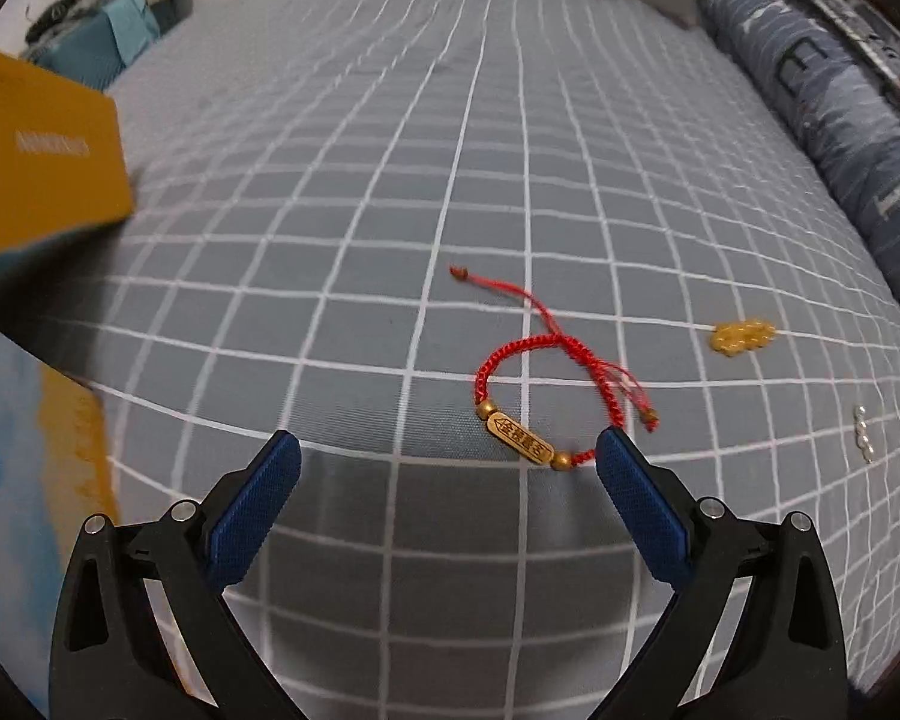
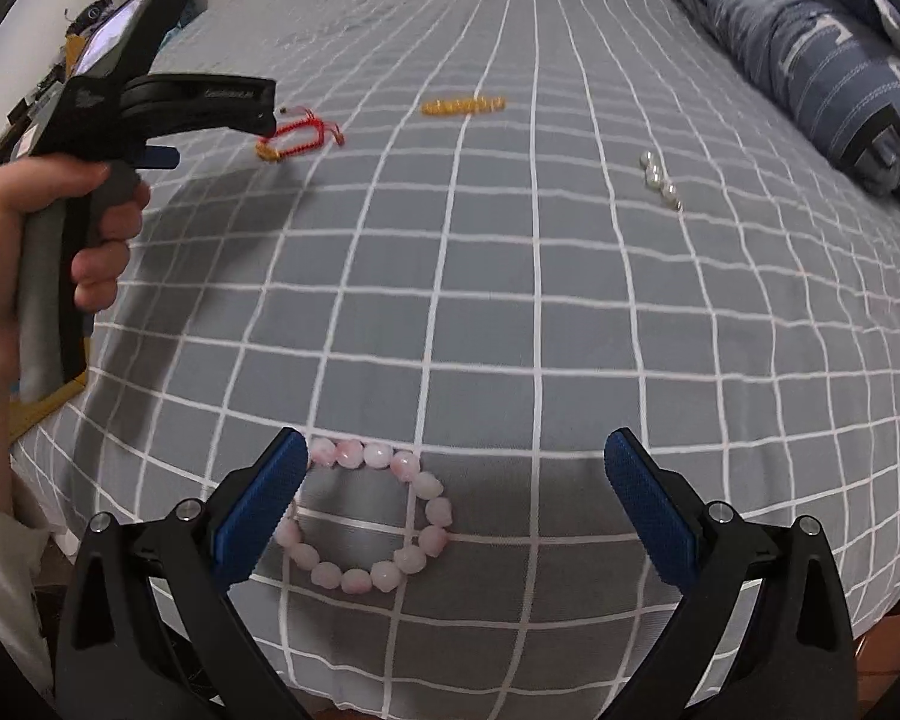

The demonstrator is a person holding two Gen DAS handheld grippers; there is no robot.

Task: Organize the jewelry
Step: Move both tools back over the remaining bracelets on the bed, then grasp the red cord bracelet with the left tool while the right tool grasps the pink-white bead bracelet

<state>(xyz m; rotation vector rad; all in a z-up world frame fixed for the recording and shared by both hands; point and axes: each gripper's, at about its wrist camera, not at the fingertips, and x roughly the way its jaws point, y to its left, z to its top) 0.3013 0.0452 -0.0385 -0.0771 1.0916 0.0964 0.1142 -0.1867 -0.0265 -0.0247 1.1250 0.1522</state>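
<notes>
The red cord bracelet [image 1: 534, 396] lies flat on the bed [image 1: 330, 240], its loop just ahead of the left gripper [image 1: 448, 456] and a little to that gripper's right. Its gold nameplate bead [image 1: 521, 447] is the nearest part, with its long axis running slantwise from upper left to lower right, and its far end almost touches the right-hand fingertip [image 1: 612, 450]. The two loose tails trail away, one up and to the left, one to the right. The left gripper stands spread wide and empty, so the loop is off-centre in its opening; I judge a small shift to the right would bring the bead between the jaws.

The pink bead bracelet [image 2: 369, 519] sits just in front of the right gripper [image 2: 456, 459], toward its left side, its ring partly hidden behind the left fingertip [image 2: 282, 480]. That gripper is also spread and holds nothing. Each arm is thus nearest its own bracelet (a tidy split, if it goes that way).

Farther out lie a yellow bead bracelet [image 2: 463, 105] and a short string of pearls [image 2: 660, 180], well apart from each other. A yellow box [image 1: 36, 174] appears at the left edge, probably the place for the pieces. The bed edge falls away close under both grippers, while the sheet beyond is open; a folded blue quilt [image 2: 810, 60] borders the right side.
</notes>
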